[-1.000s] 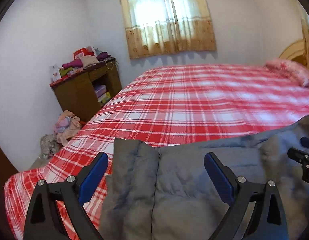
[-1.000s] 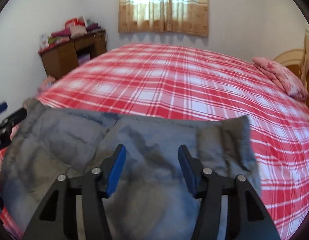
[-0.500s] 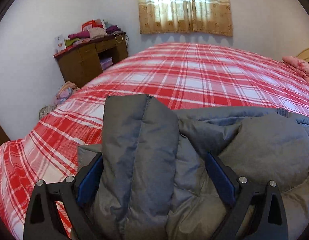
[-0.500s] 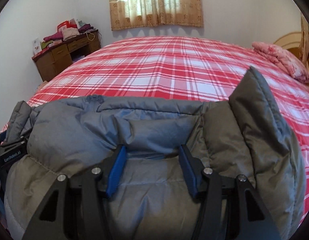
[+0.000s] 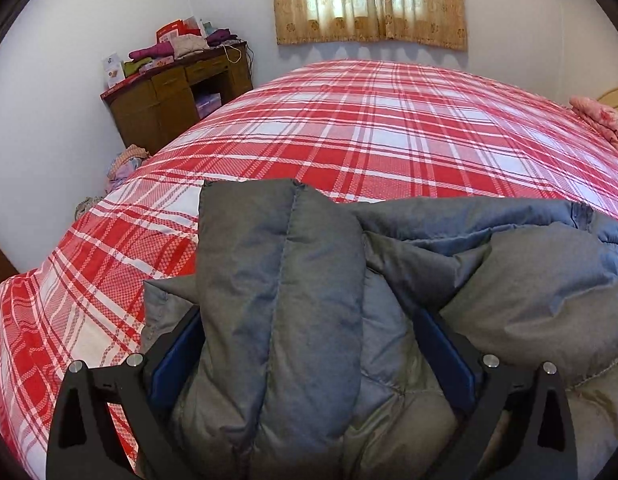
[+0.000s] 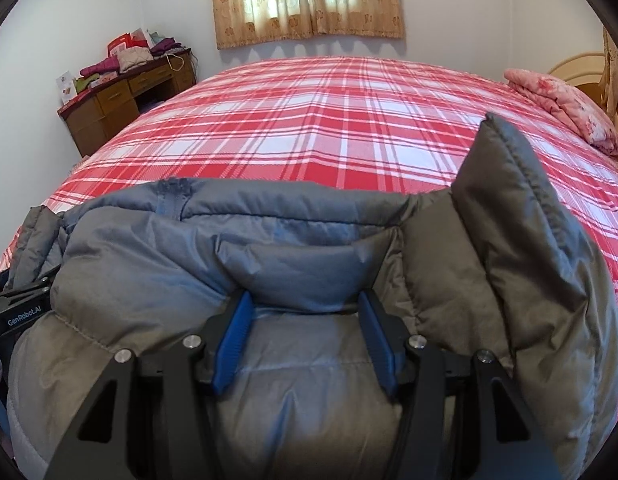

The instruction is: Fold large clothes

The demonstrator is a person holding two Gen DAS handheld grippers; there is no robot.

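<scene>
Left wrist view is taken up mostly by the bed (image 5: pixel 389 128), spread with a red and white plaid sheet, and everything else can be placed against it: a gray quilted puffer jacket (image 5: pixel 285 300) lies bunched at the bed's near edge, a wooden desk (image 5: pixel 177 96) piled with clothes stands off its far left corner, a curtained window (image 5: pixel 369 0) is on the wall beyond its far side, and a pink floral pillow (image 6: pixel 565 108) rests at its right end. The jacket is the task's garment, and its padded panels stand up in thick ridges, one toward the bed's left side and one toward its right. The left gripper (image 5: pixel 309 356) has its jaws spread wide with a thick roll of jacket filling the gap; whether the blue pads (image 5: pixel 173 364) are pressing the cloth or only straddling it I cannot tell. The right gripper (image 6: pixel 305 340) is narrower set, its jaws partly open around a fold of the jacket, and again a firm pinch cannot be confirmed. I judge the step in hand to be gathering the jacket's near edge for a fold over onto itself. The next move seems to call for both grippers to close firmly and carry the edge evenly toward the bed's middle, since slippery, puffy cloth may slide out.
</scene>
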